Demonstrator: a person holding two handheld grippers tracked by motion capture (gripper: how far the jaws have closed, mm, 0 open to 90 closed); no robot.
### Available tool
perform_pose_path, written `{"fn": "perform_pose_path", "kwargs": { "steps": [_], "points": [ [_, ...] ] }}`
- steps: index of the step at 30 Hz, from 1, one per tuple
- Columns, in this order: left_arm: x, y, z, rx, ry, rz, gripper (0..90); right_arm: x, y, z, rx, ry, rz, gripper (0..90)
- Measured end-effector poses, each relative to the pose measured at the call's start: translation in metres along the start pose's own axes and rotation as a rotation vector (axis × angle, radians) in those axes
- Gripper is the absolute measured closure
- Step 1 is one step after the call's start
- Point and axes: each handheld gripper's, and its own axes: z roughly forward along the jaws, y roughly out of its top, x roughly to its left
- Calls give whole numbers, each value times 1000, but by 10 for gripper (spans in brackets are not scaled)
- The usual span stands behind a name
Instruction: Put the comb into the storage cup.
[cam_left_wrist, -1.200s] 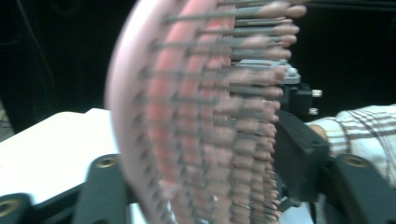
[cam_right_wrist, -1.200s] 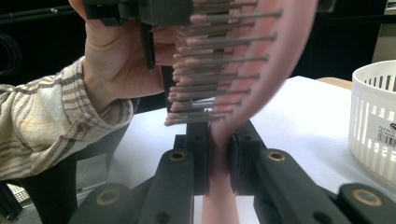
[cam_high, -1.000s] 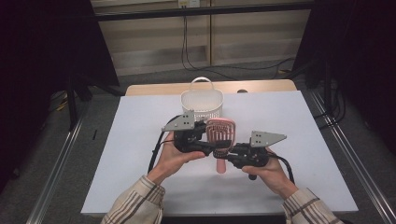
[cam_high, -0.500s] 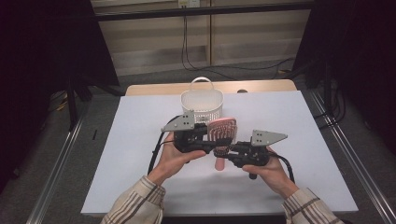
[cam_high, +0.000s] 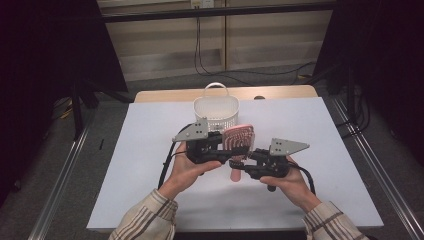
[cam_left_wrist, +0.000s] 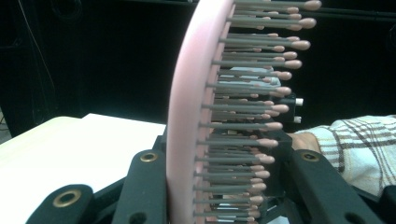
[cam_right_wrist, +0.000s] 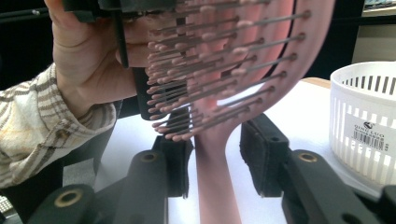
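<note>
My left tongs (cam_high: 231, 146) have just closed onto the head of the pink hairbrush (cam_high: 239, 140), held above the table (cam_high: 150, 130) before the white basket (cam_high: 216, 107), while my right tongs (cam_high: 239, 167) have just let its handle go, so the handover looks done.

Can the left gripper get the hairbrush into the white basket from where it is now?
Probably yes. The left gripper clamps the hairbrush by its head, the basket stands just beyond with an open top, and the right gripper has just been opening around the handle.
</note>
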Motion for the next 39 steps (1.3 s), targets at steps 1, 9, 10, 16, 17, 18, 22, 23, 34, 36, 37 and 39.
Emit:
{"fn": "perform_pose_path", "kwargs": {
  "steps": [1, 9, 10, 16, 17, 18, 22, 23, 34, 36, 37, 39],
  "points": [
    [0, 0, 0, -3, 6, 4, 629, 0, 0, 0, -3, 3, 3, 640],
    [2, 1, -3, -8, 30, 4, 629, 3, 1, 0, -2, -29, 2, 473],
    [2, 1, -3, -10, 36, 3, 629, 3, 2, 0, -3, -37, -4, 471],
    [4, 1, -6, 3, 68, -4, 629, 3, 3, -2, -5, -87, -22, 327],
    [4, 1, -7, 4, 73, -6, 629, 3, 3, -2, -3, -94, -21, 301],
    [4, 1, -7, -2, 78, -9, 629, 2, 2, -2, -1, -104, -21, 270],
    [6, 1, -10, 2, 106, -18, 629, 2, 3, -3, 6, -124, -25, 225],
    [6, 1, -11, -4, 109, -24, 629, 2, 3, -4, 6, -126, -27, 208],
    [10, 3, -18, -1, 160, -25, 629, 0, 5, -9, 6, -283, -41, 12],
    [11, 3, -20, -4, 166, -26, 629, 0, 5, -10, 5, -310, -63, 0],
    [12, 4, -21, -2, 172, -26, 629, -1, 6, -11, -1, -316, -66, 0],
    [12, 4, -23, -4, 178, -26, 629, -1, 7, -13, -8, -325, -76, 0]
  ]
}}
